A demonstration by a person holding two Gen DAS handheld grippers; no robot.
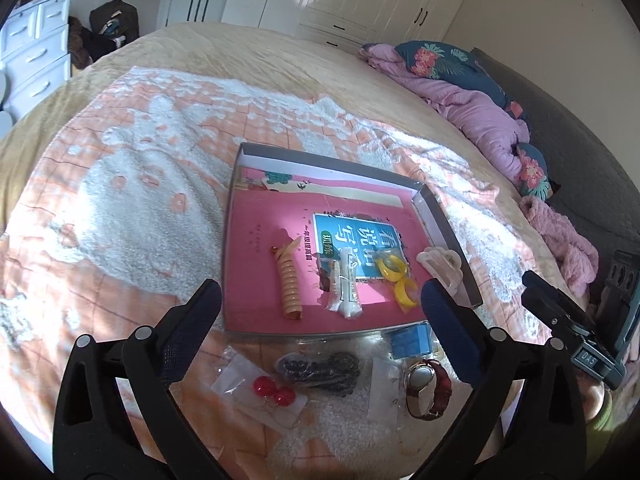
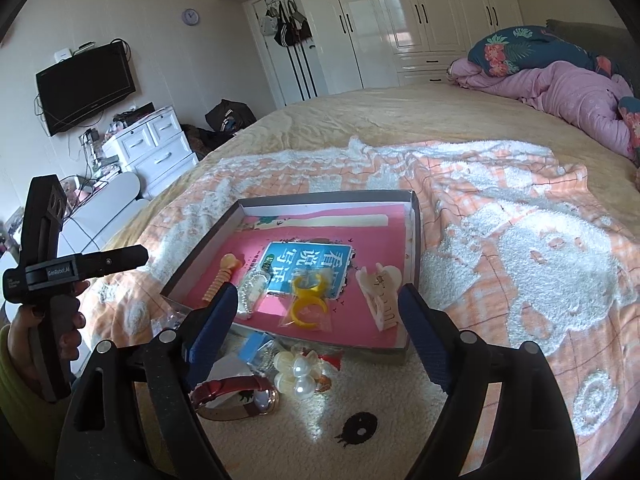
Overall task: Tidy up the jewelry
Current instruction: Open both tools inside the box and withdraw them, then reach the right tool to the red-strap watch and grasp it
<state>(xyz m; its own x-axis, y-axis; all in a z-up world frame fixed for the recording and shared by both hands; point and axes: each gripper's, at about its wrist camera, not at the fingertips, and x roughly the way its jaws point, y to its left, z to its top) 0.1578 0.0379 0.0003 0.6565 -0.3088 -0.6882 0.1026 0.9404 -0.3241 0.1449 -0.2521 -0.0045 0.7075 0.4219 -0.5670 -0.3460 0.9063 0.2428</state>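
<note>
**Left wrist view: both grippers wide open above the jewelry spread**

Left wrist view first: the left gripper (image 1: 320, 320) hangs with its jaws spread wide, gripping nothing. Between its fingers, on the near side, lie a packet of red beads (image 1: 273, 391), a dark bead string (image 1: 320, 368) and a red-strapped watch (image 1: 426, 384); the watch strap runs partly behind the right finger, and a small blue packet (image 1: 410, 338) is half hidden there too. Ahead sits the shallow box (image 1: 448, 224) on the blanket (image 1: 132, 184), holding an orange spiral hair tie (image 1: 289, 284), a white bracelet in plastic (image 1: 347, 284), yellow rings (image 1: 394, 276) and a pale claw clip (image 1: 440, 266) tight against the box's right wall.

Right wrist view now: the right gripper (image 2: 312, 332) is spread wide as well, empty. Pearl hair ornaments (image 2: 298, 370) lie between its fingers, just short of the box's near edge (image 2: 384, 350). Its left finger covers part of the watch and of the bracelet bag. Plenty of bare blanket lies to the right of the box. The other gripper's handle, held in the left hand (image 2: 36, 332), is cut off at the frame's left.
</note>
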